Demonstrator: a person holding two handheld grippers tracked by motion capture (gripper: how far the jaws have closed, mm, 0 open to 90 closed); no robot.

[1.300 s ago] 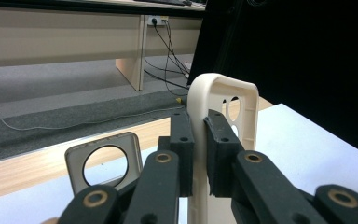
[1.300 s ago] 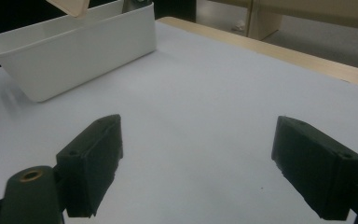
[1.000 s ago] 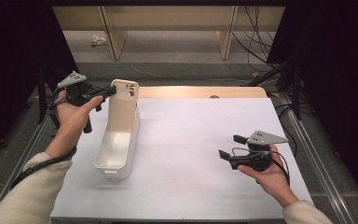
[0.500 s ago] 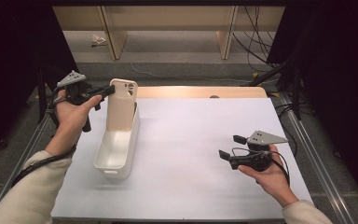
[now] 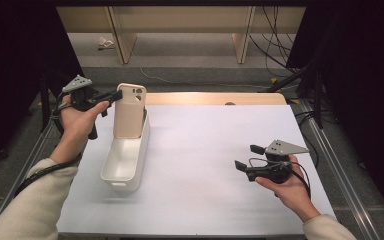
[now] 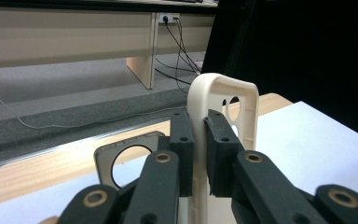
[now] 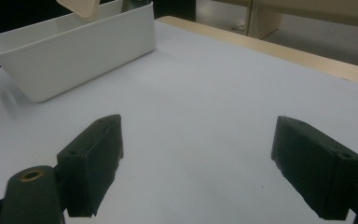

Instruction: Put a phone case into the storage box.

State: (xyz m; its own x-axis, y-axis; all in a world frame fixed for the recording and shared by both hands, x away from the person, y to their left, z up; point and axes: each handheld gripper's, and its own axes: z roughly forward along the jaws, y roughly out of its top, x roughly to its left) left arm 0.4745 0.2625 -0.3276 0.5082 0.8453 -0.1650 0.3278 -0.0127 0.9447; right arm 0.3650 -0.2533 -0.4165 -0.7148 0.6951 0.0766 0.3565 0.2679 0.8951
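Tongs in the left hand (image 5: 116, 95) are clamped on the top edge of a cream phone case (image 5: 129, 111), which stands upright in the far end of a white bin (image 5: 125, 159) on the desk (image 5: 205, 150). Right tongs (image 5: 246, 157) rest well apart from it, jaws spread wide.

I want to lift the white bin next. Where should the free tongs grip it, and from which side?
Grip the long right wall of the white bin at its bare near half, from above, one jaw inside. The rim is thin and open there; the phone case stands in the far end.
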